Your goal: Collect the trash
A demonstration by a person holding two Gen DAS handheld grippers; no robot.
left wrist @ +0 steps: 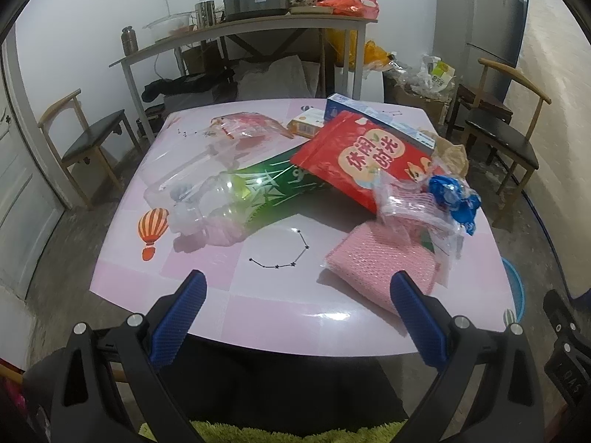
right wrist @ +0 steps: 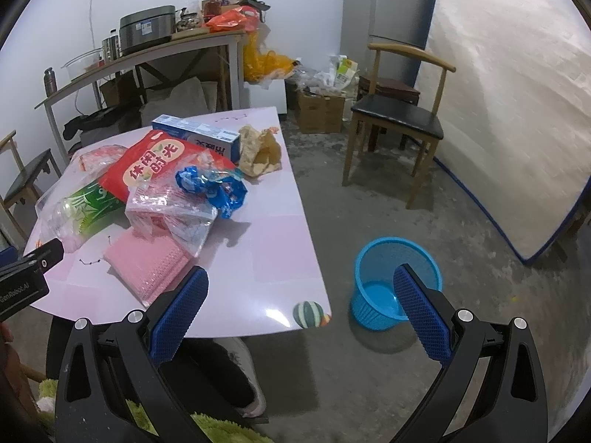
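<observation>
Trash lies piled on a pink table (left wrist: 280, 306) (right wrist: 273, 243): a red snack bag (left wrist: 354, 155) (right wrist: 147, 164), a crushed clear bottle (left wrist: 199, 203), a green wrapper (left wrist: 273, 184) (right wrist: 88, 206), a blue wrapper (left wrist: 452, 195) (right wrist: 214, 184), a pink foam net (left wrist: 384, 262) (right wrist: 147, 265), a clear pink packet (right wrist: 170, 210), a blue-white box (right wrist: 199, 134) and crumpled brown paper (right wrist: 258, 151). A blue basket (right wrist: 395, 284) stands empty on the floor right of the table. My left gripper (left wrist: 299, 288) is open above the table's near edge. My right gripper (right wrist: 301, 284) is open over the table's near right corner.
Wooden chairs stand at the left (left wrist: 85, 140) and right (right wrist: 399, 122) of the table. A cluttered side table (left wrist: 240, 33) stands against the back wall, with bags and boxes (right wrist: 321, 107) on the floor and a fridge (right wrist: 399, 3) in the corner. A board (right wrist: 517, 129) leans at the right.
</observation>
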